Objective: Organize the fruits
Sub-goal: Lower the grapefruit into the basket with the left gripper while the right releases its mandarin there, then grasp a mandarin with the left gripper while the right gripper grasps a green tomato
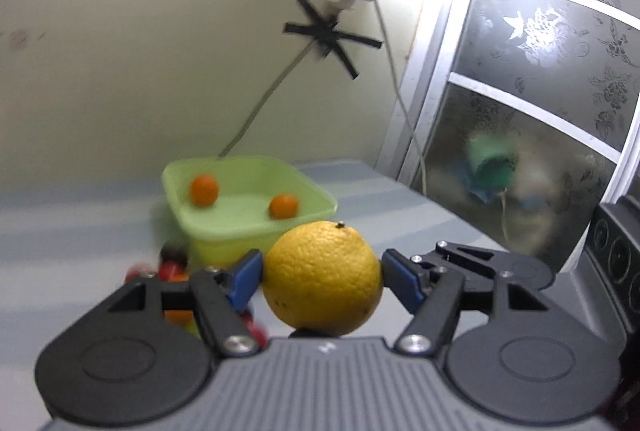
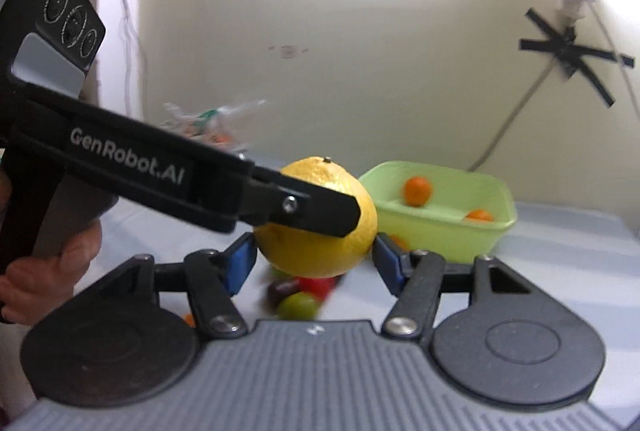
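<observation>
The left hand-held gripper (image 1: 322, 277) holds a large yellow orange (image 1: 322, 279) between its blue pads (image 1: 244, 281), stem end up. Behind it on the pale desk (image 1: 80, 231) stands a light green tub (image 1: 224, 227) with two small oranges (image 1: 204, 190) inside (well apart). Blurred red fruits (image 1: 172, 267) lie beside the tub.

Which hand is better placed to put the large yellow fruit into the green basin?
Left. The left gripper is clamped on the yellow fruit, facing the green basin just beyond it. The right gripper seems only to flank the fruit with its pads.
</observation>
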A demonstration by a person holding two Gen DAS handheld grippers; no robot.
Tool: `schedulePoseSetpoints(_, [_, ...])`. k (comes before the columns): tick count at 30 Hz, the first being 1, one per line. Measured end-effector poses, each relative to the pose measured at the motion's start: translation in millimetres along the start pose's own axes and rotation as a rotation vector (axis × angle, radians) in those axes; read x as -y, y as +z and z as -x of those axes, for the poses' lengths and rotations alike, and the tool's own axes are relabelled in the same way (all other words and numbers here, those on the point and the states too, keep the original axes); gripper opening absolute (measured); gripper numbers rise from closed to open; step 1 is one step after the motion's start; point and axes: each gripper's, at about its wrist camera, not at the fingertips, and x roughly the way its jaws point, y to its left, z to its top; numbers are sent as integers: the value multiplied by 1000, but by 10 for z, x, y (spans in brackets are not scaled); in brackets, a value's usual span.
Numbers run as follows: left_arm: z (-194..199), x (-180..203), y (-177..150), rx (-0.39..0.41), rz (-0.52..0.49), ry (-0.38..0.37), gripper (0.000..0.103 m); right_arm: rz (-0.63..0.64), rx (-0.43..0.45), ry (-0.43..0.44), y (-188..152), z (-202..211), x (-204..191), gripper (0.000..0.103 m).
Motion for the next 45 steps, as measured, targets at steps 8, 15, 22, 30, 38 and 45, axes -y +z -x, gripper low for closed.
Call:
schedulePoseSetpoints(8, [-953,-437,539,-37,41,17,67,-65,-89,-13,319,-835,761,65])
schedulePoseSetpoints(15, [-1391,-691,472,-122,81,112,70,-68,-172,-15,258,-1315,876,67])
schedulePoseSetpoints(22, [-764,-599,456,27,80,77,73,-53,-87,-54,273,-961,789,67])
schedulePoseSetpoints(30, [455,-347,-315,81,48,81,78,-201,-107,47,-227,-89,461,50])
schedulePoseSetpoints(38, [687,-84,-1054,-27,25,87,78,-181,-188,114,-384,-161,89,43])
schedulePoseSetpoints(45, [575,-41,-1167,-68,-7,137,69,-208,-222,137,-351,-304,44,43])
